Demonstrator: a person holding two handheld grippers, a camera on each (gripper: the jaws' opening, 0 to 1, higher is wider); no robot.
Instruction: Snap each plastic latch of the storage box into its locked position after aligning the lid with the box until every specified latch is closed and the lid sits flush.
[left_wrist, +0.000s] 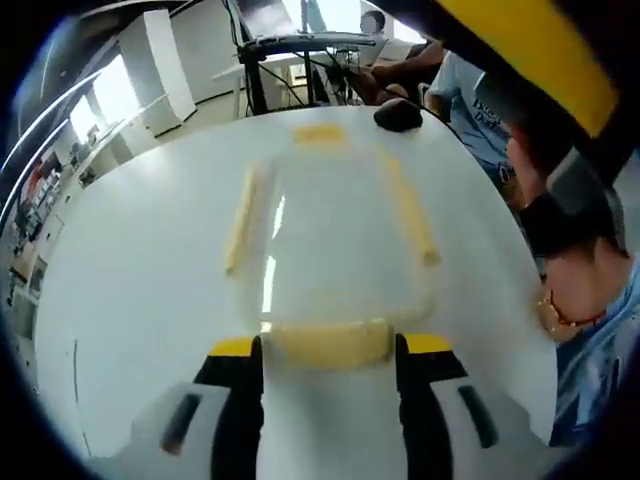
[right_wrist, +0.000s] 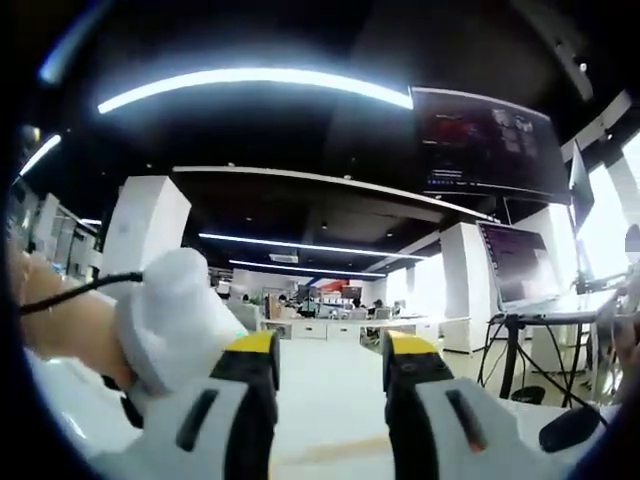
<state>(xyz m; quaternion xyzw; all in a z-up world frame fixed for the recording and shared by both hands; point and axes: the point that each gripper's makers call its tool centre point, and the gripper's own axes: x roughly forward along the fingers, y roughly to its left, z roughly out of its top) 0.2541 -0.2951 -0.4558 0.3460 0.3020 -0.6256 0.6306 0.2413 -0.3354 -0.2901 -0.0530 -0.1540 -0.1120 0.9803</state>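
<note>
In the left gripper view a clear storage box with its lid (left_wrist: 330, 230) on lies on a white table (left_wrist: 150, 300). Yellow latches sit along its left side (left_wrist: 243, 220), right side (left_wrist: 410, 205), far end (left_wrist: 320, 132) and near end (left_wrist: 330, 343). My left gripper (left_wrist: 330, 350) is open, its yellow-tipped jaws standing on either side of the near latch. My right gripper (right_wrist: 328, 365) is open and raised, facing across the room with nothing between its jaws. Part of it enters the left gripper view at the top right (left_wrist: 530, 50).
A black mouse-like object (left_wrist: 398, 115) lies just past the box's far right corner, also visible low right (right_wrist: 570, 428). A person in a blue shirt (left_wrist: 600, 330) is close at the table's right edge. A white-gloved hand (right_wrist: 170, 320) with a cable sits beside my right gripper.
</note>
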